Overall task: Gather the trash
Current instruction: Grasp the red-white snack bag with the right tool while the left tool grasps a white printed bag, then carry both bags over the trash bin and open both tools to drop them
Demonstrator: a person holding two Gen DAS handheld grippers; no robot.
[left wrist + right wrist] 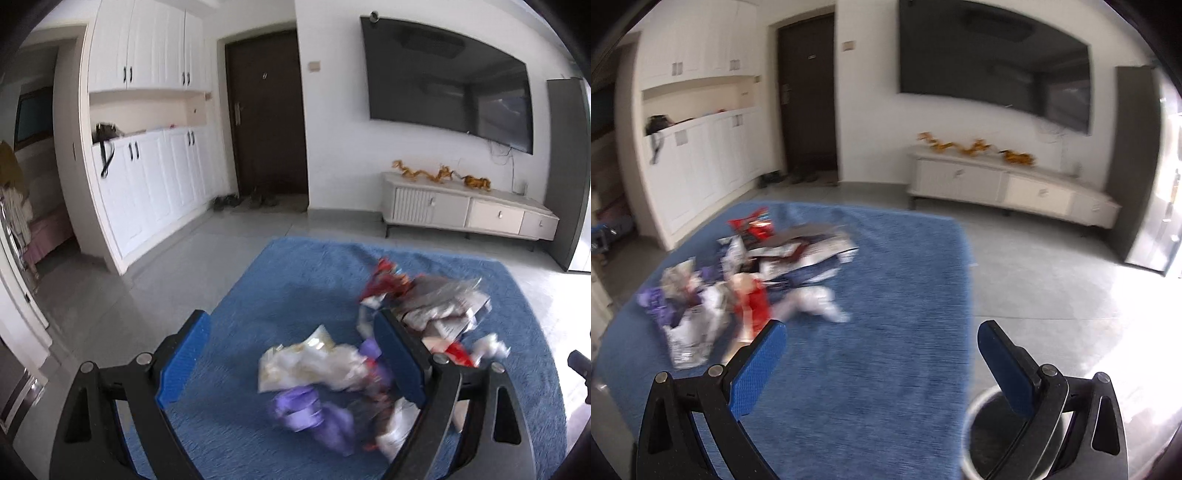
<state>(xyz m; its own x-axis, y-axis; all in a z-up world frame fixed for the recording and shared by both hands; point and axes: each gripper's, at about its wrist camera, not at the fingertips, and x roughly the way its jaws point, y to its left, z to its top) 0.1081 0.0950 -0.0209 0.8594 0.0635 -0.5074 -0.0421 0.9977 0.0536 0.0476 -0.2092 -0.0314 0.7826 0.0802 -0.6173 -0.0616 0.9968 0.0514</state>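
While both grippers hover with fingers wide and empty, left gripper (291, 354), right gripper (882, 354), one blurred wrapper pile (750, 280) mid-left on one blue rug (886, 295), one bin (993, 435) lower right.

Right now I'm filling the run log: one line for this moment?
left gripper: open, over wrappers | right gripper: open, empty | bin: beside rug

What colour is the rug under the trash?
Blue; the rug shows best in the right wrist view.
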